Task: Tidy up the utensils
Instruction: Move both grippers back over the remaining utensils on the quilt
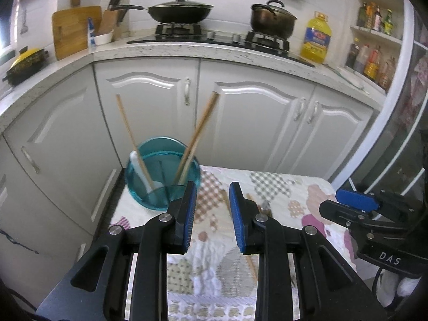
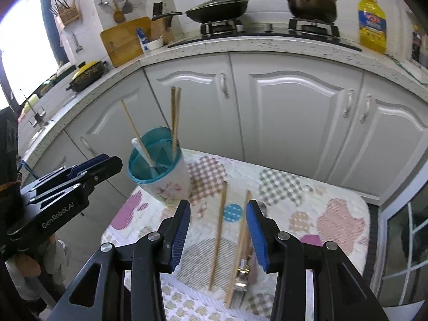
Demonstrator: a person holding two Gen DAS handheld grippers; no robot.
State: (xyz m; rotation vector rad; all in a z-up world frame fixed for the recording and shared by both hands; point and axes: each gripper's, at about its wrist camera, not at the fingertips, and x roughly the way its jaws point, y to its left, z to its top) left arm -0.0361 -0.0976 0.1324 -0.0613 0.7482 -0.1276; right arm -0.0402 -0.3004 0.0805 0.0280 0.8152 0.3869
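Observation:
A teal-rimmed utensil cup [image 1: 163, 172] [image 2: 157, 168] stands at the table's far left corner. It holds wooden chopsticks [image 1: 199, 136] [image 2: 175, 123] and a white spoon [image 1: 141, 171] [image 2: 144, 155]. Two loose chopsticks [image 2: 218, 243] lie on the patterned cloth, beside a fork [image 2: 239, 286] and a spoon. My left gripper [image 1: 212, 214] is open and empty, just short of the cup. My right gripper [image 2: 218, 230] is open and empty above the loose chopsticks; it also shows in the left wrist view [image 1: 355, 203].
The small table [image 2: 334, 214] is covered by a quilted patterned cloth. White kitchen cabinets [image 1: 254, 112] stand behind it, with a stove, a wok [image 1: 179, 10], a pot and an oil bottle [image 1: 317, 37] on the counter. A shelf of bottles is on the right.

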